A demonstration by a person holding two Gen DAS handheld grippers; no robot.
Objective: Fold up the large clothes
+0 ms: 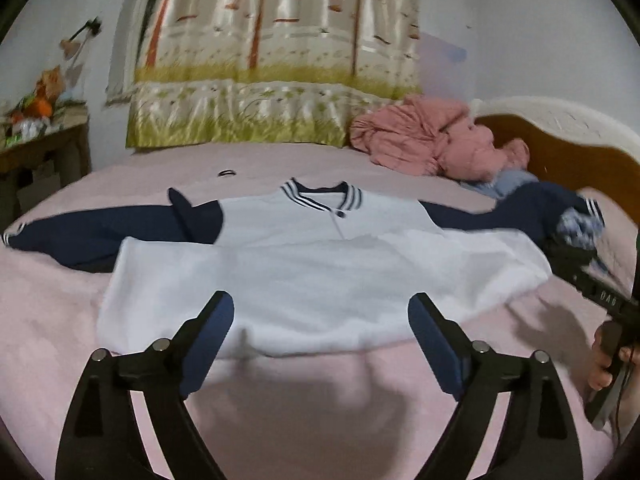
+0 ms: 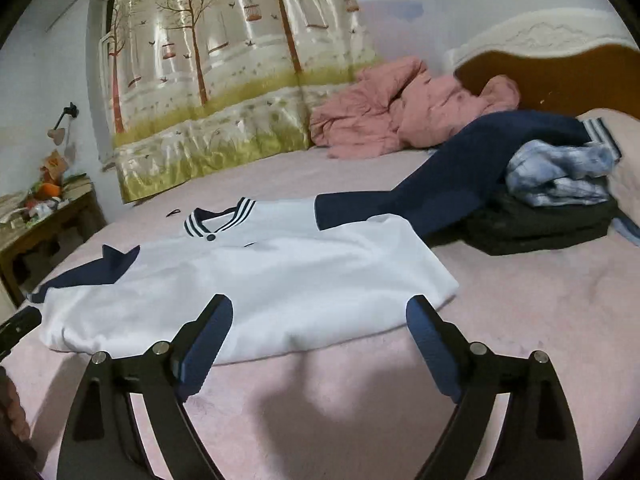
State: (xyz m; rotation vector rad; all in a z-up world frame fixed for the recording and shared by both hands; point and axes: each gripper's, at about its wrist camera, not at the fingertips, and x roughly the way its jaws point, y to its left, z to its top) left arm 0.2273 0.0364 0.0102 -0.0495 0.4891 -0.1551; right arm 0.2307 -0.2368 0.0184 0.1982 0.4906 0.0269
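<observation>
Both left tongs (image 1: 321, 304) and right tongs (image 2: 320, 306) gape empty just short of the white-and-navy jacket (image 1: 320, 280) folded on the bed (image 1: 320, 400).

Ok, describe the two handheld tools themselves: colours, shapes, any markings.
The left tool and the right tool look alike: black angular arms with round silver pivot pins and flat dark-blue pads. Seen from the left camera, the right tool's black body carries pale lettering, too blurred to read.
</observation>
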